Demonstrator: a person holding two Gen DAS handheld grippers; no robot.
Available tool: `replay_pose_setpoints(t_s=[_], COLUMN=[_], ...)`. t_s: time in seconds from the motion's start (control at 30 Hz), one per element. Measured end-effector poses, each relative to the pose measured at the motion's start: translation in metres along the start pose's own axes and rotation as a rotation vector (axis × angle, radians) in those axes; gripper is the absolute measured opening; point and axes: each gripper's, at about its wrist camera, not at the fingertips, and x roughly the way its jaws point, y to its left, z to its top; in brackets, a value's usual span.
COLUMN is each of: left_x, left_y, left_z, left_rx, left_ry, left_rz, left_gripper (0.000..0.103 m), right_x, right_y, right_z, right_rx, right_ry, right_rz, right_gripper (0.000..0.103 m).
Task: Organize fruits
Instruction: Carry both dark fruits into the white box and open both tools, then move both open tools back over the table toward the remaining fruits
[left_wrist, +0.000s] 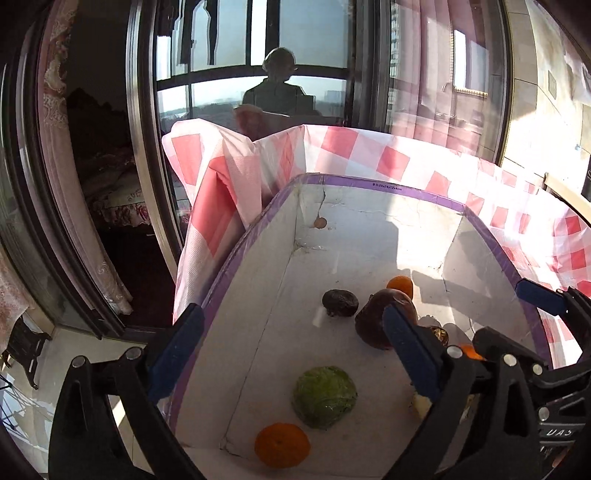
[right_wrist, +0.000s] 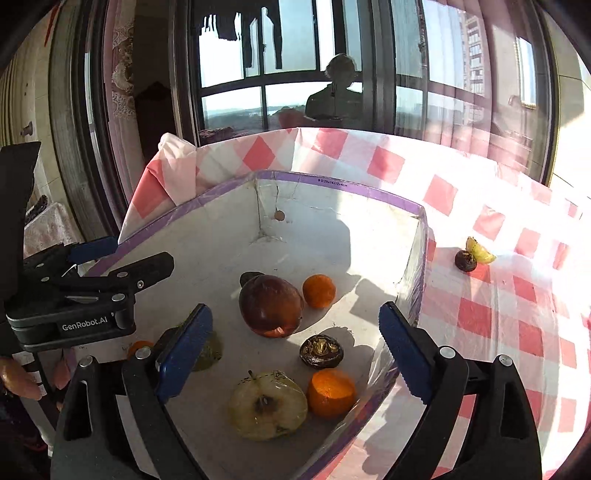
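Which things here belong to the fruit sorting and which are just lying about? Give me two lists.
Part of the job:
- white box
- red apple
- halved apple
- oranges
- green fruit
- dark round fruit
- two pieces outside the box

Just lying about:
- checked tablecloth
- curtains
- window

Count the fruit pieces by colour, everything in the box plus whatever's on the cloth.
Orange fruits: 3
Dark brown pieces: 3
Red apple: 1
Green piece: 1
Pale cut apple half: 1
Yellow wedge: 1
Total: 10
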Motion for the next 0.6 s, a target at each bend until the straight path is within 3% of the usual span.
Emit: replay_pose_setpoints(t_s=[0.07,0.2,0.3,0.37,0.5,0.6], left_x=[-0.02,-0.067,-0.098,-0.109,-0.111,-0.096], left_y=[-0.004,-0.022,-0.055,-0.085,-0.158,-0.214], left_z=[-0.001,0.003,0.005,0.005,-0.008,-0.025], left_rx=[-0.023,-0.076,-0.048,0.012,0.155,0.269], left_ry=[-0.085,-0.257,-0.362,-0.389,-0.384,-0.337], left_rz=[0.011,-0.101,-0.201,-0.276,-0.394,-0.449], left_gripper=[0.101,0.101,0.101,0.101,0.101,0.101], right_x=[-0.02,-0.056,-0.073,-0.074,-0.085,-0.093], right_y=[-0.016,-0.059,-0.101,-0.127,-0.164,-0.189], right_z=[-0.009,-0.022,-0.034,-0.044,-0.067,-0.083], right_rx=[0.053,0.176,0.275,0.322,0.358,0.368], right_ry=[-0.086,-0.206,-0.248,-0.223,-0.208,-0.184], right_rz=[0.027,0.018,-0.061,-0.133,-0.255,-0.347], right_gripper=[0.088,0.088,0.089,0.098,0.098,0.098])
